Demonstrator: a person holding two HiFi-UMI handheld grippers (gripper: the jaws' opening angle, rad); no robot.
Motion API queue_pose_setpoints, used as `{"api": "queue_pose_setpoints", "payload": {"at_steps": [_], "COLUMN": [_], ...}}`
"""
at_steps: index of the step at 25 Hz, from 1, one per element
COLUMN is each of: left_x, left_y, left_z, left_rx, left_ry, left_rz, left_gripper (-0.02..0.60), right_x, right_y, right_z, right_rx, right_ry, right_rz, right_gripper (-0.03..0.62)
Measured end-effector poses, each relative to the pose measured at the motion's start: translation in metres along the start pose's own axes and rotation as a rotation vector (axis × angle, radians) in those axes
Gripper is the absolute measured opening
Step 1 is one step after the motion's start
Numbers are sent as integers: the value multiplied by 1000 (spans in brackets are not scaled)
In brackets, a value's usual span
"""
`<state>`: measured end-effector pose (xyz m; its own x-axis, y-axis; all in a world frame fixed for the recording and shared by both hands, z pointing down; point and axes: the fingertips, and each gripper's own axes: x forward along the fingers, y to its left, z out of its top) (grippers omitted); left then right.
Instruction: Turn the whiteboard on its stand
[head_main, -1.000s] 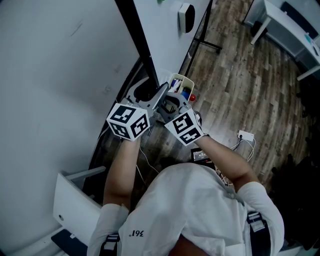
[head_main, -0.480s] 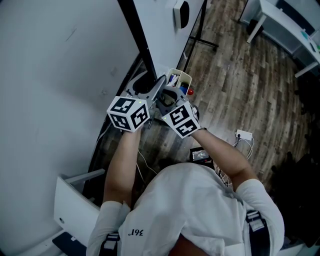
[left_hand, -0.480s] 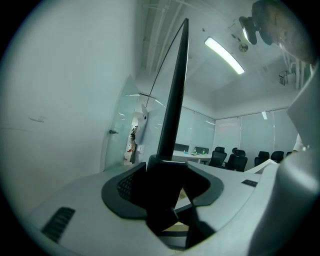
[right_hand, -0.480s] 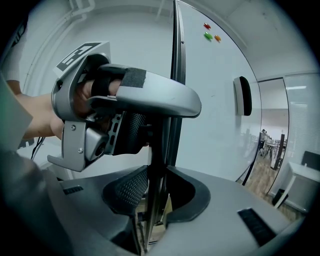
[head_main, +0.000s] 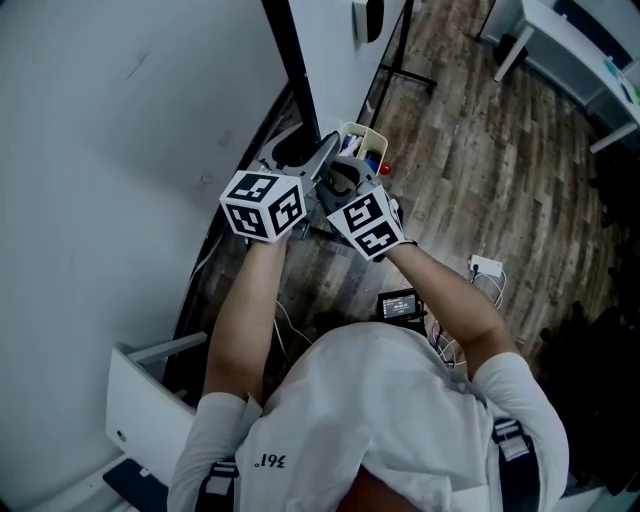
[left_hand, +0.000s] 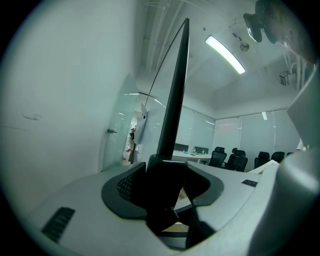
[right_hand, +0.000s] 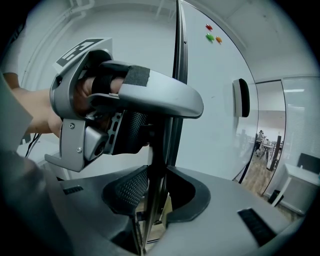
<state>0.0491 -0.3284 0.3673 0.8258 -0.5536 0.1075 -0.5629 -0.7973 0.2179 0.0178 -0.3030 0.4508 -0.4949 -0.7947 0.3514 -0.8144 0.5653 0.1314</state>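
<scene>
Whiteboard (head_main: 120, 150), upright at the head view's upper left above the wooden floor (head_main: 470, 150); its black frame edge (left_hand: 175, 100) passes between both grippers. Left gripper (left_hand: 167, 175) and right gripper (right_hand: 152, 185), side by side, each have their jaws clamped on this edge; a marker tray (head_main: 362, 150) lies just beyond them

Wood floor (head_main: 480, 170) bears stand (head_main: 412, 78), perhaps power strip (head_main: 486, 268).
</scene>
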Motion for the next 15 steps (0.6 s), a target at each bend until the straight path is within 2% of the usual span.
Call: {"api": "queue_pose_setpoints", "payload": {"at_steps": [15], "left_x": [35], "left_y": [-7], "left_z": [1], "left_rx": [-1], "left_ry": [25], "left_rz": [-6], "left_gripper": [209], "right_x": [-3], "right_y": [-33], "right_z": [-7], "right_rx": [-6], "right_ry": [18], "right_rz": [-36], "right_gripper": [124]}}
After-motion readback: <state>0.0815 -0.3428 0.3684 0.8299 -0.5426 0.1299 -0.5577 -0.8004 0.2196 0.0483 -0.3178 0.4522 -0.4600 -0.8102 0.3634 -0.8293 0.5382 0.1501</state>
